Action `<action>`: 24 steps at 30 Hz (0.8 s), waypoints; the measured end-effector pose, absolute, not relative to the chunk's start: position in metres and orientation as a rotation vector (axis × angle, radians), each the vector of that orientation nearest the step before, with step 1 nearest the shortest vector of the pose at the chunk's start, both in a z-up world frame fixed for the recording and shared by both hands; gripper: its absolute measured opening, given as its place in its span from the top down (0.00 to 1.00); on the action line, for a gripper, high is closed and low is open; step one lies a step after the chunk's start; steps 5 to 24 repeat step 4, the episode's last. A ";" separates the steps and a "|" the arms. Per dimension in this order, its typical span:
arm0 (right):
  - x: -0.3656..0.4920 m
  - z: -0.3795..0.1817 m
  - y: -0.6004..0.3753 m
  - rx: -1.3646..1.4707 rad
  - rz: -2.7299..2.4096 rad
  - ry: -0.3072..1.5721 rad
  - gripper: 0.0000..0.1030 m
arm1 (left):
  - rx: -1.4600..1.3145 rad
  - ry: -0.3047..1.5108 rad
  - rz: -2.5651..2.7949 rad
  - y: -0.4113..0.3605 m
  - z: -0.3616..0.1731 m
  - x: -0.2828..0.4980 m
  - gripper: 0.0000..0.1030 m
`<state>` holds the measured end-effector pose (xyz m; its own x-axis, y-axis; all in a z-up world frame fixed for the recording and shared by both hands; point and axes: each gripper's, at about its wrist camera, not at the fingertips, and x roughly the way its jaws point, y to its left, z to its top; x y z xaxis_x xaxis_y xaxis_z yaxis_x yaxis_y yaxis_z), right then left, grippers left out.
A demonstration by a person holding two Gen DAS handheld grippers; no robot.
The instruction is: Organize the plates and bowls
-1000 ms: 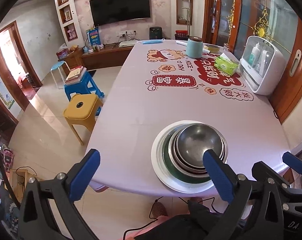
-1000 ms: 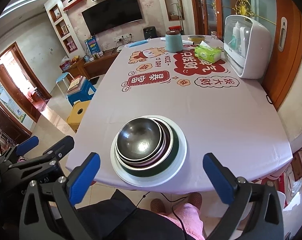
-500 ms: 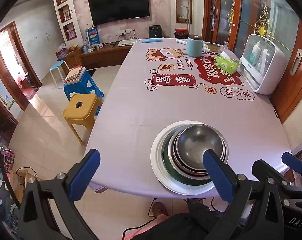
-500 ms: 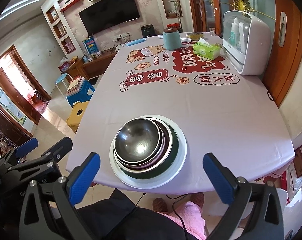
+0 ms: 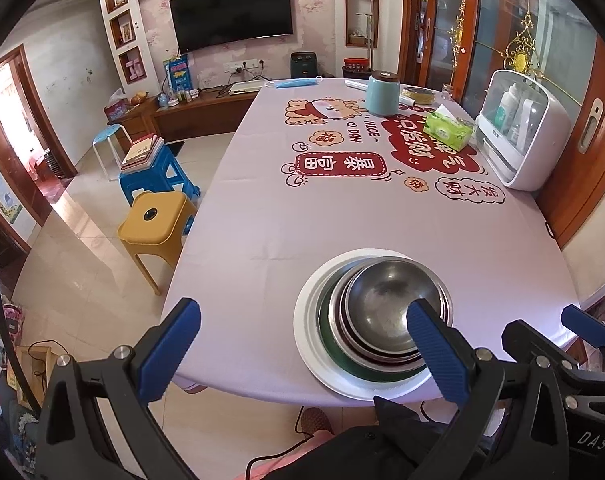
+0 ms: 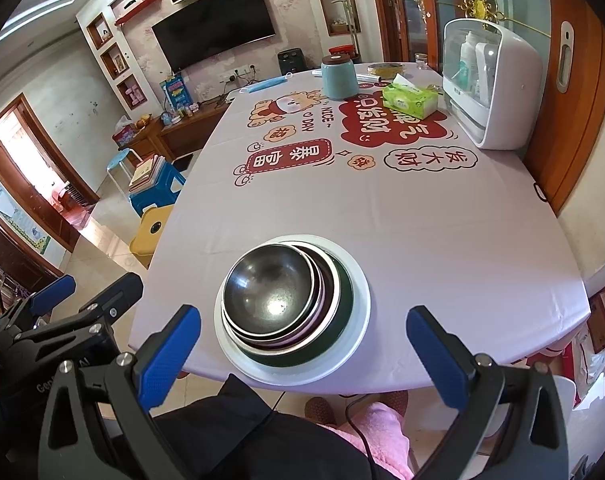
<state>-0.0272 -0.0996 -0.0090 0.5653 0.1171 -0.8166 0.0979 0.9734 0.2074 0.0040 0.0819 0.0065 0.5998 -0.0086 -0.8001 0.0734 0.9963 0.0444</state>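
A white plate (image 5: 308,336) (image 6: 358,300) lies at the near edge of the table, carrying a dark green bowl (image 5: 326,332) (image 6: 344,300) with several steel bowls (image 5: 386,300) (image 6: 268,288) nested inside. My left gripper (image 5: 302,352) hovers open in front of the stack, above the table edge, its right pad (image 5: 434,356) over the stack's near rim. My right gripper (image 6: 302,354) is open too, held back from the plate, empty. Each gripper shows in the other's view: the right gripper (image 5: 574,340) and the left gripper (image 6: 70,300).
The tablecloth (image 5: 342,208) bears red prints. At the far end stand a teal canister (image 5: 381,94), a green tissue box (image 5: 448,130) and a white cabinet (image 5: 520,132) by the right edge. Yellow stool (image 5: 152,226) and blue stool (image 5: 158,178) stand left of the table.
Both grippers drifted slightly; the stack sits marginally lower and nearer in both views. Nothing was gripped or released.
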 end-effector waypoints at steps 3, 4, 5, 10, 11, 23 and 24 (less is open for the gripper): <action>-0.027 -0.010 -0.101 0.242 0.010 0.977 0.00 | 0.074 0.930 -0.048 0.079 0.006 0.006 0.01; -0.025 -0.010 -0.103 0.243 0.009 0.979 0.00 | 0.073 0.930 -0.048 0.079 0.006 0.006 0.01; -0.025 -0.010 -0.103 0.243 0.009 0.979 0.00 | 0.073 0.930 -0.048 0.079 0.006 0.006 0.01; -0.025 -0.010 -0.103 0.243 0.009 0.979 0.00 | 0.073 0.930 -0.048 0.079 0.006 0.006 0.01; -0.025 -0.010 -0.103 0.243 0.009 0.979 0.00 | 0.073 0.930 -0.048 0.079 0.006 0.006 0.01; -0.025 -0.010 -0.103 0.243 0.009 0.979 0.00 | 0.073 0.930 -0.048 0.079 0.006 0.006 0.01; -0.025 -0.010 -0.103 0.243 0.009 0.979 0.00 | 0.073 0.930 -0.048 0.079 0.006 0.006 0.01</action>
